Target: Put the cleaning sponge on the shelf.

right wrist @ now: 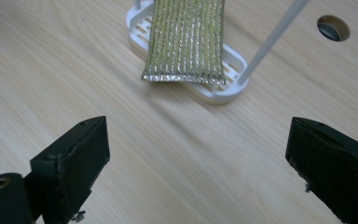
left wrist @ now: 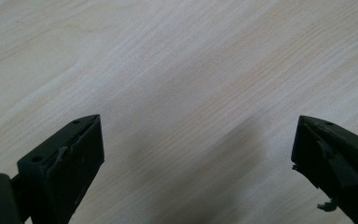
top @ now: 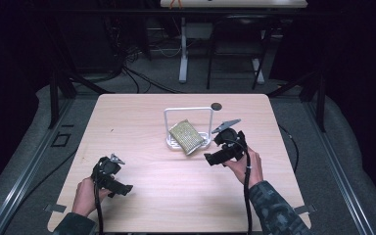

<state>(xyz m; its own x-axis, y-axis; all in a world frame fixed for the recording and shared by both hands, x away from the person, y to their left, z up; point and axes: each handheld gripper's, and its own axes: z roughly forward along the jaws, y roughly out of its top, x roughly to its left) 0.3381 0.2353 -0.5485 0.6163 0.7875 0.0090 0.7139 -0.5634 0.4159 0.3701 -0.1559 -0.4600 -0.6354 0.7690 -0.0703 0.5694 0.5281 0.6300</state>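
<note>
1. The sponge (top: 186, 136), a gold-and-silver scouring pad, lies tilted in the white rack (top: 172, 143), which stands near the middle of the table (top: 127, 117). Its near edge overhangs the rack's tray toward the person. The rack's wire hoop rises behind it.

2. The right gripper (top: 218, 152) hangs just beside the rack on the person's right side. Its jaws stand wide apart and hold nothing. It points at the sponge.

3. Judgement: the step in hand is a reach for the sponge. It would go best if the jaws closed on the overhanging near edge, across its short width, keeping clear of the hoop's upright post (right wrist: 270, 42).

4. The left gripper (top: 113, 177) rests low near the table's front left, well apart from the rack. Its jaws are also spread wide and empty.

5. The right gripper view shows the sponge's ribbed weave, the slots of the tray and a round hole (right wrist: 333, 28) in the tabletop; the high view gives the hole as a dark spot.

6. The left gripper view shows bare wood grain between its jaws. The high view alone places both grippers relative to the rack.
</note>
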